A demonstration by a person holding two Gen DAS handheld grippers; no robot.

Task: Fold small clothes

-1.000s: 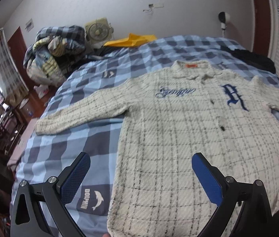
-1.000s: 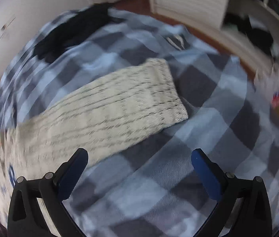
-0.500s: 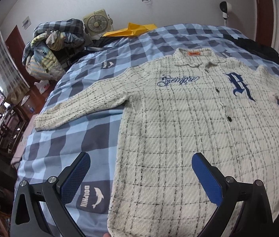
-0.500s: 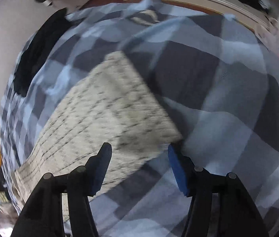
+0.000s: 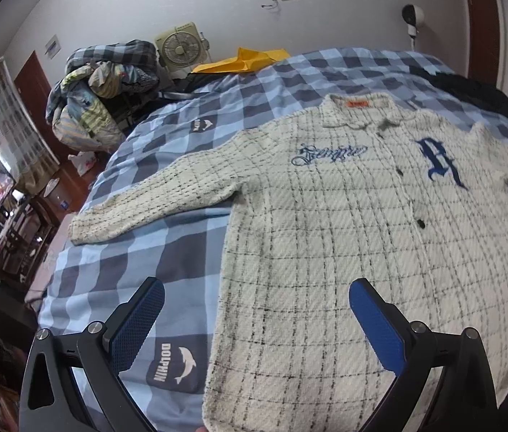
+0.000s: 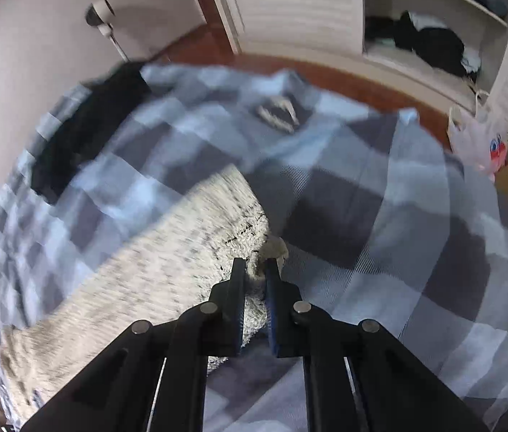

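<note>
A cream checked shirt [image 5: 344, 252] with blue embroidery lies flat, front up, on the blue checked bed cover [image 5: 167, 252]. Its one sleeve [image 5: 153, 201] stretches out to the left. My left gripper [image 5: 254, 309] is open and empty, hovering above the shirt's lower left hem. In the right wrist view my right gripper [image 6: 255, 270] is shut on the cuff end of the shirt's other sleeve [image 6: 139, 280], which lies across the bed cover [image 6: 380, 252]. The view is blurred by motion.
A pile of bedding [image 5: 103, 97], a fan [image 5: 178, 48] and a yellow item [image 5: 243, 63] sit at the far end of the bed. Black clothes [image 5: 470, 90] lie near the shirt's collar. A wardrobe shelf [image 6: 434, 36] and a plastic bag [image 6: 477, 140] stand beyond the bed edge.
My right gripper moved down to the sleeve's cuff and closed on it. My left gripper stayed open and drifted slightly, the shirt now sitting a little more centred in its view.
</note>
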